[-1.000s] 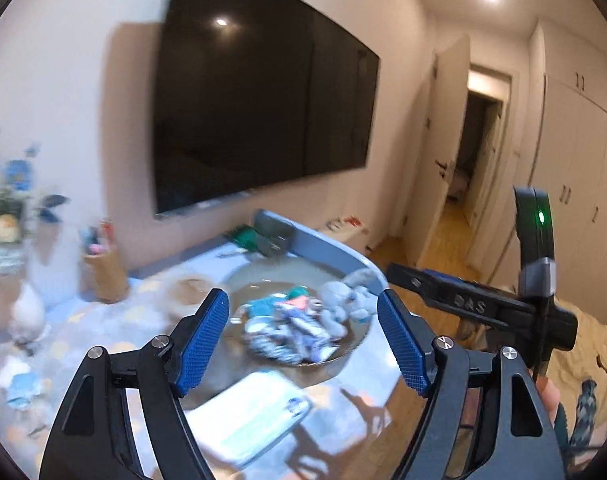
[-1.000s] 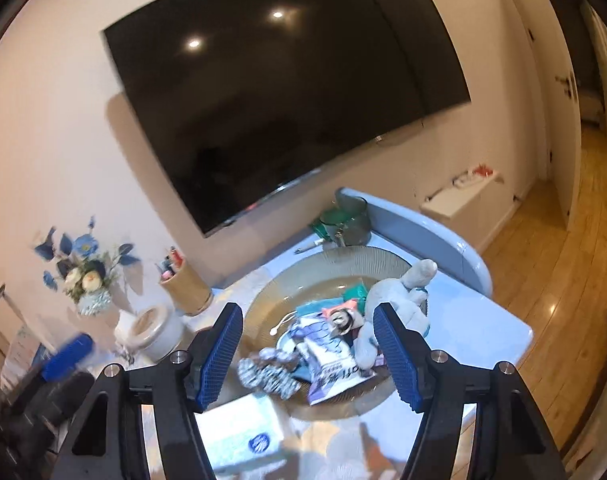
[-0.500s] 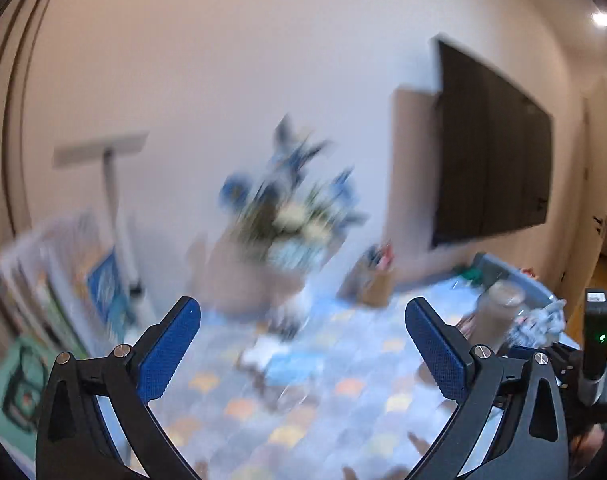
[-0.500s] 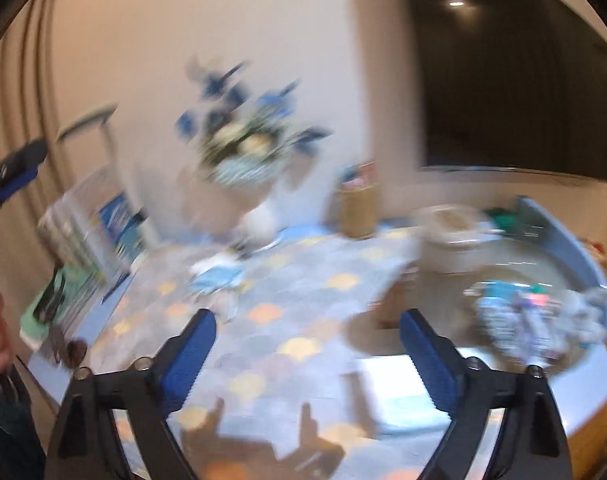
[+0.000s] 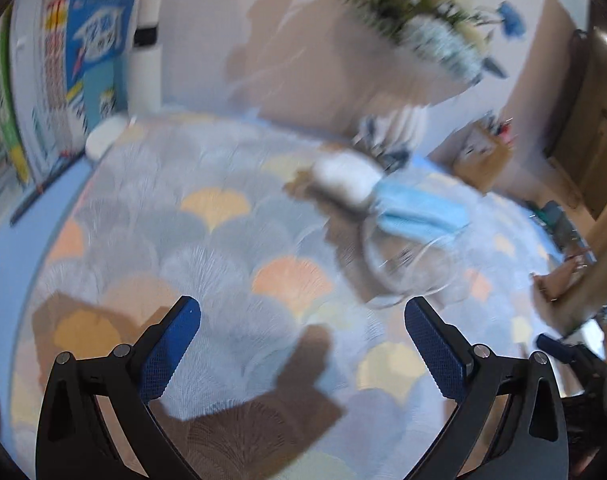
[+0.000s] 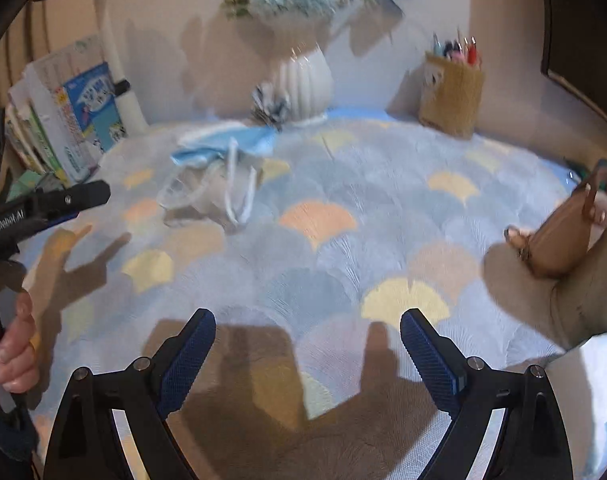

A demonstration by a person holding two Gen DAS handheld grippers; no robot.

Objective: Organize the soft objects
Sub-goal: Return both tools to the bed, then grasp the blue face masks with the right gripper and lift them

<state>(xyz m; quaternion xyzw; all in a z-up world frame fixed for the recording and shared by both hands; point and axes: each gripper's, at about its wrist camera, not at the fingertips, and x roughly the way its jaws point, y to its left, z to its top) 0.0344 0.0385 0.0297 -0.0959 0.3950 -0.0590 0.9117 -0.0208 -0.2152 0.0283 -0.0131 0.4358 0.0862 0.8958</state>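
Note:
A light blue face mask (image 5: 417, 210) lies on the patterned tablecloth (image 5: 207, 248), with a white soft lump (image 5: 345, 176) at its left end and a clear plastic wrapper (image 5: 407, 268) in front. In the right wrist view the mask (image 6: 223, 144) lies far left with white ear loops (image 6: 239, 196) trailing forward. My left gripper (image 5: 302, 328) is open and empty, above the cloth, short of the mask. My right gripper (image 6: 307, 338) is open and empty over the cloth's front. The left gripper's body (image 6: 43, 208) shows at the left edge there.
A white ribbed vase (image 6: 307, 80) with blue flowers stands at the back. A woven pen holder (image 6: 451, 100) stands back right. Books and boxes (image 6: 71, 112) lean at the left. A tan jug-like object (image 6: 563, 236) stands at the right.
Both grippers have swung left from the bowl of soft things and tilted down toward the tablecloth. The mask and vase are now close in front. Both jaws stay open.

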